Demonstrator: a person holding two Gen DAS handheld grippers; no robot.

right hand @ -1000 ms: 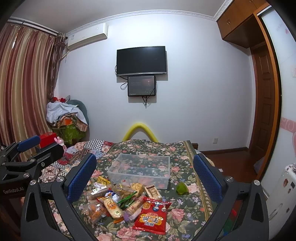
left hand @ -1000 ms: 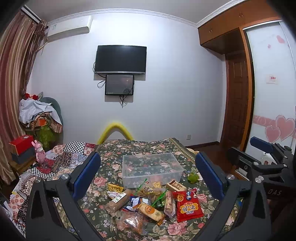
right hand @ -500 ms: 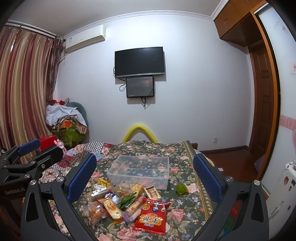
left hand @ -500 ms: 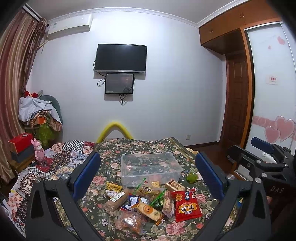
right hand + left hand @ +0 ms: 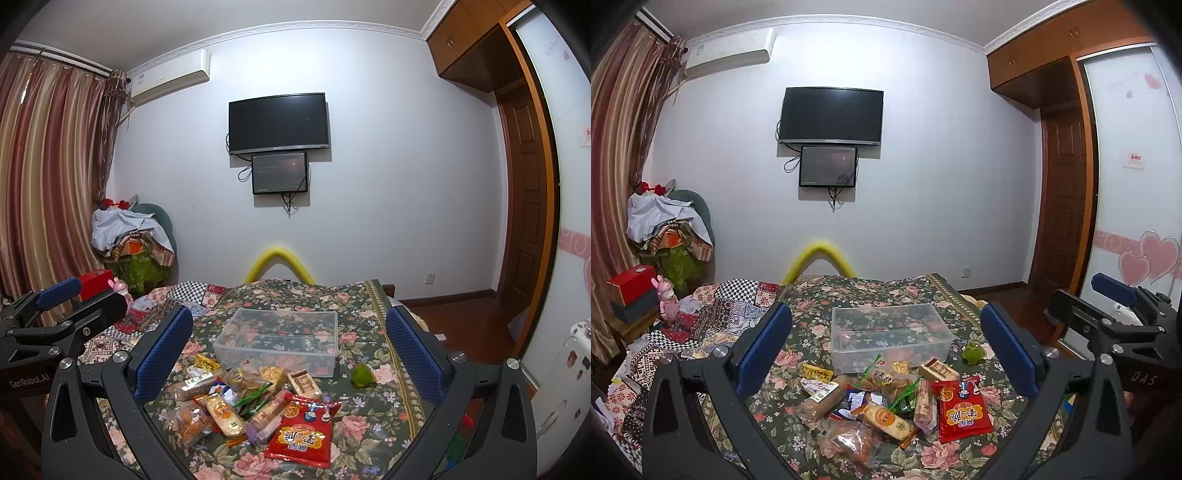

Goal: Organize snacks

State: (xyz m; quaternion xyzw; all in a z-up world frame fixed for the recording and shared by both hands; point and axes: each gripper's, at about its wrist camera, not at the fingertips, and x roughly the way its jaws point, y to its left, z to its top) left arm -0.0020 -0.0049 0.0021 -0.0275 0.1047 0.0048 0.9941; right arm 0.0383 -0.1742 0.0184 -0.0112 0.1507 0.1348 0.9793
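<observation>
Vs a second ago: nothing on the bed moved. Both wrist views only drift slightly, box and pile sit a touch differently in frame, so the hands are just hovering and re-aiming. No snack touched yet; task looks to be at its start.

Left to right:
- left gripper: jaws spread wide, nothing between them, held above the near edge of the bed. Also seen at the left edge of the right wrist view.
- snack pile: loose heap on the floral bedspread, just near of the box. Left end has a long brown-wrapped bar and a yellow packet; nearest is a clear bag of orange snacks; middle an orange-label cracker pack; right end a red bag, flat and easy to reach.
- clear plastic box: lid off, looks empty, far side of the pile, touching or nearly touching the far packets.
- green toy: right of the box, apart from the pile; can't tell if it's a snack.
- right gripper: also spread wide, empty, above the near edge.

Meaning: still pre-grasp. Next likely move is dropping one gripper onto an outer packet. Risk: packets overlap, so a pinch may drag a neighbour.
</observation>
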